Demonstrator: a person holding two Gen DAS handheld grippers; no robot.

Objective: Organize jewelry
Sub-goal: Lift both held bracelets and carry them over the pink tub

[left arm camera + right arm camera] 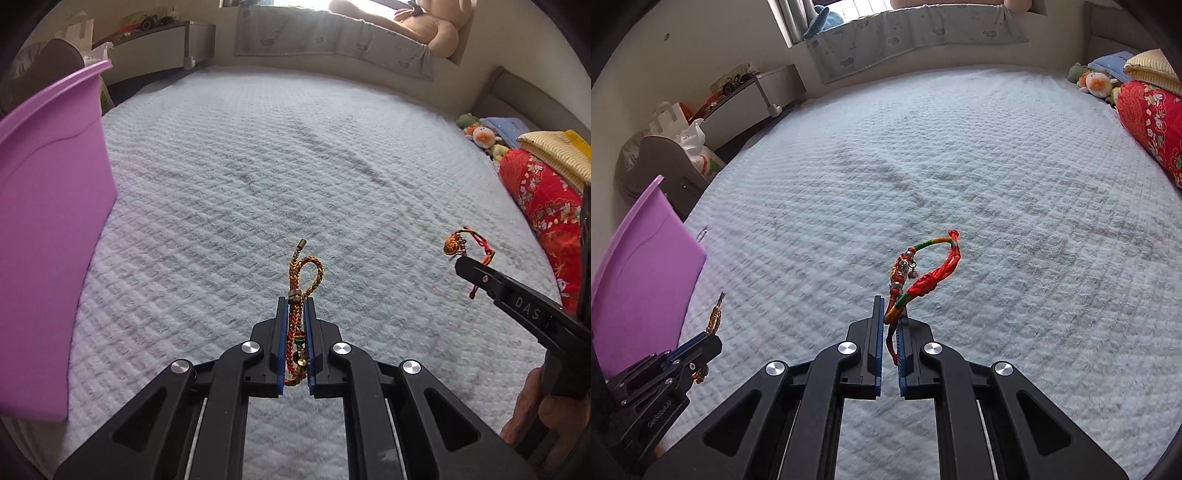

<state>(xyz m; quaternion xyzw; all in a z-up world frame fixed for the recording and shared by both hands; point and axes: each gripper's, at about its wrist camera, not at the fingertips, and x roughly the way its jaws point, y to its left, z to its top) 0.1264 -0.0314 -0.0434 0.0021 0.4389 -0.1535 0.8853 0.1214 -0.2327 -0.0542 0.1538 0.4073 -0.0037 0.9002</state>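
- the left gripper [296, 306] has its fingers [282, 332] clamped on a braided gold-and-red bracelet [301, 291]; the cord runs lengthwise between the blue pads, with a loop and a metal-tipped end sticking out past the tips.
- gripped along its length like this, the braid probably cannot slide or swing much, which suits carrying it through the air.
- the right gripper [891, 306] has its fingers [879, 332] closed on a red string bracelet [923, 266] with green and yellow wraps and small silver charms; only the lower strands are pinched, so most of the loop stands free above the tips.
- that shallow pinch looks less secure, and the dangling charms could snag on the blanket if the gripper dips.
- both bracelets are lifted clear of the bed [258, 166], whose pale quilted blanket shows nothing else lying on it in these views.
- a purple bin [48, 221] stands at the left edge of the bed, just beside the left gripper's side; it is the likely place for the jewelry, though its inside is hidden from both cameras.
- a person's hand [532, 410] holds the right gripper's handle at the lower right of the left view.
- a red floral pillow [1148, 122] and soft toys [1093, 83] sit at the far right, well apart from the work.
- judging by this, the pieces are picked up and the drop-off is not yet done.
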